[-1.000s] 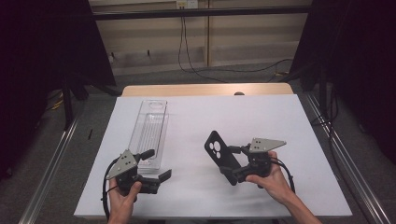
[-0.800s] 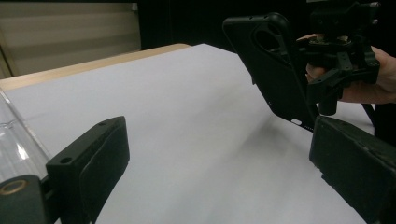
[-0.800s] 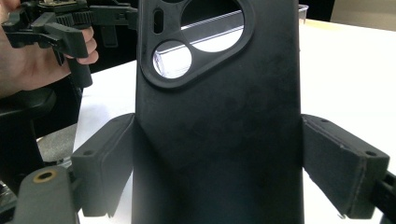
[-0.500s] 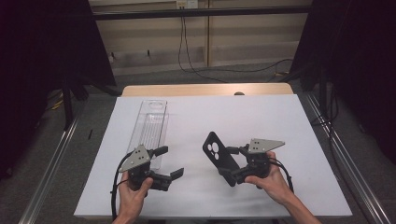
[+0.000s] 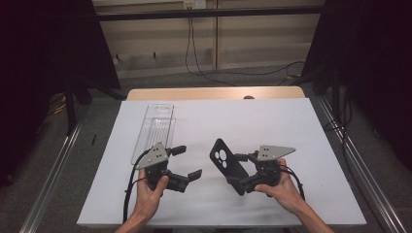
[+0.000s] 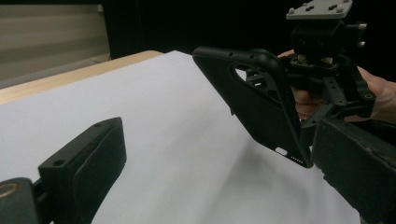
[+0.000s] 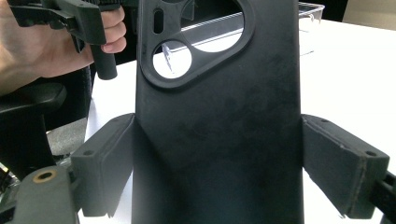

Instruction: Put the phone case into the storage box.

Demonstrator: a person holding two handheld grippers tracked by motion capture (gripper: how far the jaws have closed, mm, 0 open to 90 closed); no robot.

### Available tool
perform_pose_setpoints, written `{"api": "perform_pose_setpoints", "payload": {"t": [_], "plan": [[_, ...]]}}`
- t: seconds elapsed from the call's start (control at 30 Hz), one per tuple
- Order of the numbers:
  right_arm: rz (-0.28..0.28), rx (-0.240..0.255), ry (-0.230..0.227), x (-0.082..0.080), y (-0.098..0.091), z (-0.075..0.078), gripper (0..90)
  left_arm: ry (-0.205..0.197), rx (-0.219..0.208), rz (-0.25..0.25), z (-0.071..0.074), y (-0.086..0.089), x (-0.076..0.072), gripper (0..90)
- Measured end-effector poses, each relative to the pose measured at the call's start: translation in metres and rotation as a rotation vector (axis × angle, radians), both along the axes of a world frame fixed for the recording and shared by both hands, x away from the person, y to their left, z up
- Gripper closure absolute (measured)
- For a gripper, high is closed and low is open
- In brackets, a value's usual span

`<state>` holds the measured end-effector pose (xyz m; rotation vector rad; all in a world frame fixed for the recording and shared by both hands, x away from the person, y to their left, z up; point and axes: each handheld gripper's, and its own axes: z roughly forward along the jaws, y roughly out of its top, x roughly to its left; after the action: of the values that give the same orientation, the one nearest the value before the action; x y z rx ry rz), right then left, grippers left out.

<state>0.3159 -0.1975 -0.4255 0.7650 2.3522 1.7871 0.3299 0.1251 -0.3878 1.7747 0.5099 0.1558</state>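
each bare forearm and hand grasps a black, angular two-jaw gripper, the left gripper nearest the white table sheet's left edge, the right gripper toward its right edge. each carries a grey three-cornered metal plate on top, dotted with small screw holes, and trails a looping black cable. the jaws are thick black blocks with matte rubbery pads and a round hole in each. no sleeves show.
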Motion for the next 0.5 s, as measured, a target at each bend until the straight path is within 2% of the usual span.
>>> {"api": "perform_pose_setpoints", "payload": {"t": [0.1, 0.23, 0.3, 0.5], "plan": [[0.003, -0.001, 0.001, 0.000, 0.000, 0.000, 13.9, -0.016, 0.011, -0.016, 0.002, -0.005, 0.003, 3.2], [0.010, -0.002, 0.000, -0.001, 0.001, 0.000, 13.9, -0.030, 0.010, -0.069, 0.004, -0.011, 0.004, 1.7], [0.013, -0.002, -0.001, -0.001, 0.001, 0.000, 13.9, -0.034, -0.003, -0.090, 0.007, -0.013, 0.006, 1.6], [0.018, 0.003, 0.000, -0.001, 0.001, 0.001, 13.9, -0.037, 0.012, -0.129, 0.010, -0.019, 0.011, 1.6]]}}
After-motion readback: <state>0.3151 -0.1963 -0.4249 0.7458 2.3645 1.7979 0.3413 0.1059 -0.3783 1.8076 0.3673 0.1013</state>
